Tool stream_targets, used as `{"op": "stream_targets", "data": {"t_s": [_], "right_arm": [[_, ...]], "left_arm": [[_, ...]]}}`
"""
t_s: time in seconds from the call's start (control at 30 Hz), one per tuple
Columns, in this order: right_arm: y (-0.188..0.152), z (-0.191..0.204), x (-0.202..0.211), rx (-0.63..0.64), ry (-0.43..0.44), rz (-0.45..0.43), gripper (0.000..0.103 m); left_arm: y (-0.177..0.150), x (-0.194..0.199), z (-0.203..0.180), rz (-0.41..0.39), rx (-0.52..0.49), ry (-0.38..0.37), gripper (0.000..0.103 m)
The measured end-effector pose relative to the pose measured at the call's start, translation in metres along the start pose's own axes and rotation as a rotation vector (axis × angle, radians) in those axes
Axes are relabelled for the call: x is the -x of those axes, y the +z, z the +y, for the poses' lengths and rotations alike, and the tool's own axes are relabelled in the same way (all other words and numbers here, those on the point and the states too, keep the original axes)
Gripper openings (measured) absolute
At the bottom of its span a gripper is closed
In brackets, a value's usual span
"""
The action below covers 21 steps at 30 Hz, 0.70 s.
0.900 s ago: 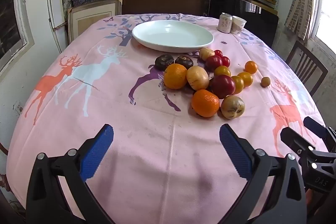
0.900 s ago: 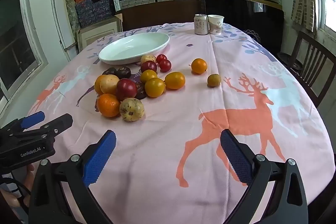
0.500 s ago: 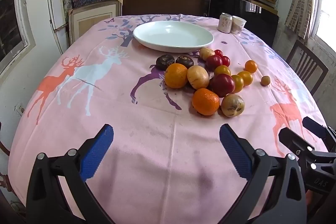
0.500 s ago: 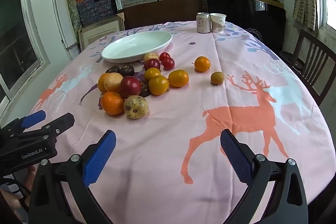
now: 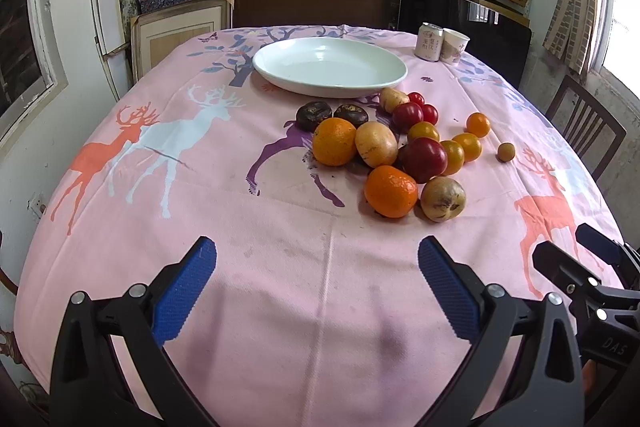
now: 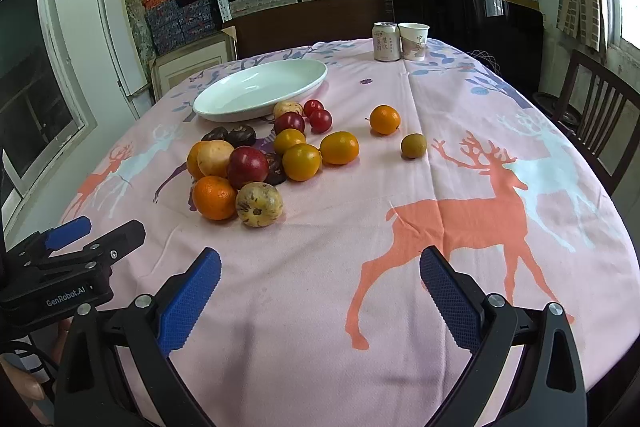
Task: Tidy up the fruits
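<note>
**Fruit lot, unsorted; both grippers empty**

Fruits [image 5: 396, 147]: one loose heap on the tablecloth [image 5: 168, 211], mid-table toward the far edge, just in front of the plate [image 5: 330, 71]. Contents: two oranges [image 5: 390, 191], two tan fruits, a mottled one [image 6: 259, 205] nearest the near edge, red ones, small yellow-orange ones, two dark ones beside the plate. Two strays lie apart on the right side: a small orange one [image 6: 384, 119] and a brownish one [image 6: 413, 145].

Plate: white, empty, at the far side; a tan fruit sits just beside its rim.

Can [image 6: 386, 41] and cup [image 6: 413, 41]: far edge, side by side, not part of the lot.

Left gripper [image 5: 318, 287]: spread wide, nothing between the pads, above the near edge, pointing toward the heap.

Right gripper [image 6: 320, 291]: likewise spread and empty, over the near right part of the cloth.

Change since the earlier views: none among the fruit; only the cameras' framing has drifted slightly closer. Judgement: sorting has not begun, and the plate seems the likely destination. Nearest candidates are the front orange and mottled fruit; round fruit may roll if nudged.
</note>
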State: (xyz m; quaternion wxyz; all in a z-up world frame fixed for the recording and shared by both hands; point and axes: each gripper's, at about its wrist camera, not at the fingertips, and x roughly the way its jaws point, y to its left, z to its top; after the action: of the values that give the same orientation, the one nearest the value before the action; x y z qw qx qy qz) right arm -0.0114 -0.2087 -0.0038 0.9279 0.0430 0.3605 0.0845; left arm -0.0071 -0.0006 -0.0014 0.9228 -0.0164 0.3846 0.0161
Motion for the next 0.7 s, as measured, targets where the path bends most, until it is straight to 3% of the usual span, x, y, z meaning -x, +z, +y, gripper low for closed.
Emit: {"op": "stream_targets", "data": {"t_s": [0.7], "right_arm": [[-0.0014,-0.0011,-0.0016,-0.008,0.008,0.002,0.1]], "left_arm": [[-0.0023,-0.0003,-0.0045,0.003,0.0,0.002,0.099]]}}
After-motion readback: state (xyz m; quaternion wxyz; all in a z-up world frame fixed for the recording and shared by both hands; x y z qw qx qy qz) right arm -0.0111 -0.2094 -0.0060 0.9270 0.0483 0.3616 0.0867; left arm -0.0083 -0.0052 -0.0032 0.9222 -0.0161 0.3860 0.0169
